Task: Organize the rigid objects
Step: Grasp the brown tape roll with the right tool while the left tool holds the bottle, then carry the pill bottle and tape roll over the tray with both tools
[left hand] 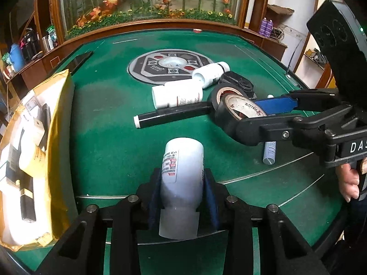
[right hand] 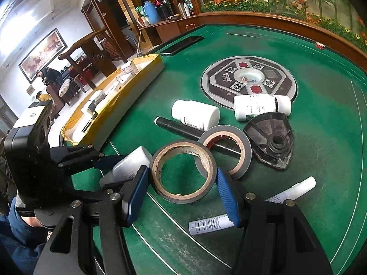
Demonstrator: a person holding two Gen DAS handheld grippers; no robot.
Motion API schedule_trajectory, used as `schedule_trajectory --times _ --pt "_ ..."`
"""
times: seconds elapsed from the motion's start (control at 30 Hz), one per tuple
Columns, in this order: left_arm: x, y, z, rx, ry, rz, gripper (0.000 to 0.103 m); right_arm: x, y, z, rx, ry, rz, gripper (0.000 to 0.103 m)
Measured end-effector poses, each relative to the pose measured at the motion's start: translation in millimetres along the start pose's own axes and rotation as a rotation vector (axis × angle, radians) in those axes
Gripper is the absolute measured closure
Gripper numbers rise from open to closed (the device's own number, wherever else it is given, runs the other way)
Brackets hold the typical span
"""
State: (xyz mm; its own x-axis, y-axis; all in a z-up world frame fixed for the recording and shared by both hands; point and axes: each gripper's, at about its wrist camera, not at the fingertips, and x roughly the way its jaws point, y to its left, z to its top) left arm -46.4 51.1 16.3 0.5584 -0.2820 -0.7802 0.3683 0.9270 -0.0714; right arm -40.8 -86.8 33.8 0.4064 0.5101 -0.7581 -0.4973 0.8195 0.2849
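Clamped between the blue pads of the left tool (left hand: 182, 197), a white bottle (left hand: 182, 183) sits nearest the left wrist lens, base toward the camera, above the green tabletop (left hand: 110, 126); open felt runs ahead of it toward 12 o'clock as far as a black marker (left hand: 172, 115) lying crosswise; at 9 o'clock a yellow-lined box (left hand: 58, 137) full of white and black items stands just inside the tabletop's left edge.

From the right wrist, the right tool (right hand: 182, 192) stands spread wide, its pads flanking a roll of black tape (right hand: 183, 171); whether they touch the roll I cannot tell; a second tape roll (right hand: 226, 149) leans against it at 1 o'clock, over the marker; beyond lie two white bottles (right hand: 196, 114) (right hand: 261, 106), the farther one half on the round centre panel (right hand: 248, 80); a black wedge-shaped part (right hand: 271, 142) rests at 2 o'clock; a white pen (right hand: 296, 189) and a barcoded tube (right hand: 208, 224) lie beside the right finger; bare felt stretches at 3 o'clock to the wooden rim (right hand: 298, 23).
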Motion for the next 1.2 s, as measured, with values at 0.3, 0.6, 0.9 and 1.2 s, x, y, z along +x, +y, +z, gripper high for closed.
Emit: schedule_trajectory --times 0.3,0.6,0.9,1.2 --pt "-36.6 16.9 5.8 -0.083 -0.124 -0.063 0.067 -4.4 -1.6 0.5 0.024 -0.021 0.022 0.044" --pt "-70.1 49.4 7.2 -0.183 -0.223 -0.074 0.067 -3.6 -3.9 1.7 0.048 -0.038 0.044 0.044" --pt "-109.1 80.6 3.1 -0.242 -0.325 -0.052 0.067 -1.5 4.2 5.1 0.056 -0.054 0.062 0.044" --pt "-123.9 117.6 -12.7 -0.318 -0.356 0.011 0.067 -2.5 37.8 21.4 -0.003 -0.074 0.072 0.044"
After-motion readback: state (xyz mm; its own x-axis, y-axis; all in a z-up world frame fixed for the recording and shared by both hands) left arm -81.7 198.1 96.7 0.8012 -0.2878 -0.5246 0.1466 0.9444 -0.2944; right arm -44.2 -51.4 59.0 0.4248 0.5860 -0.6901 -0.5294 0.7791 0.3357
